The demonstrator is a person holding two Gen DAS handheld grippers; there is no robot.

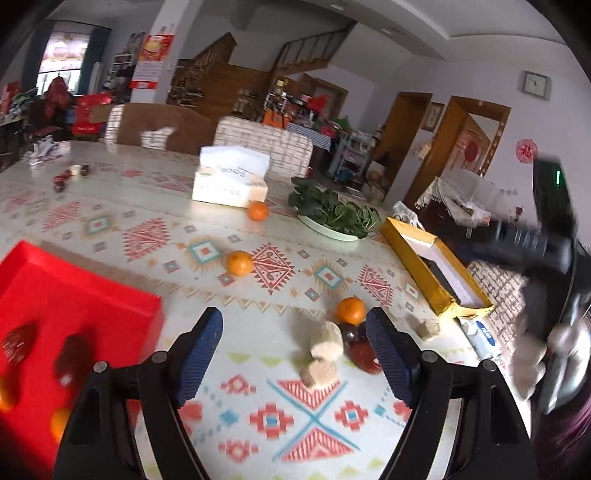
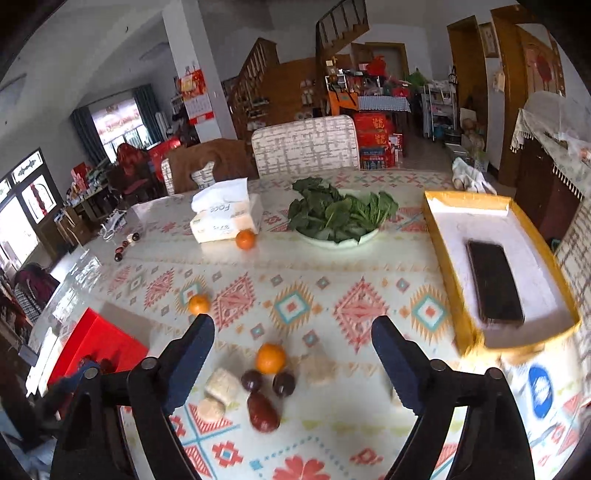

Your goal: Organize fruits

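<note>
Hovering wide-open and empty, left gripper [image 1: 293, 354] and right gripper [image 2: 291, 363] | next: close on round orange tangerine [image 2: 271, 357], carry to red plastic tray [image 1: 74, 291]

I am in a lived-in home, in its dining and living room. My surface [image 2: 332, 280] wears a patterned cloth, with a tissue box [image 2: 221, 218] and a plate of greens [image 2: 338, 214] at mid frame. Padded chairs [image 2: 306, 147] stand behind it, a wooden staircase [image 2: 332, 29] climbs at upper centre, and a wall clock [image 1: 536, 85] hangs upper right.
</note>
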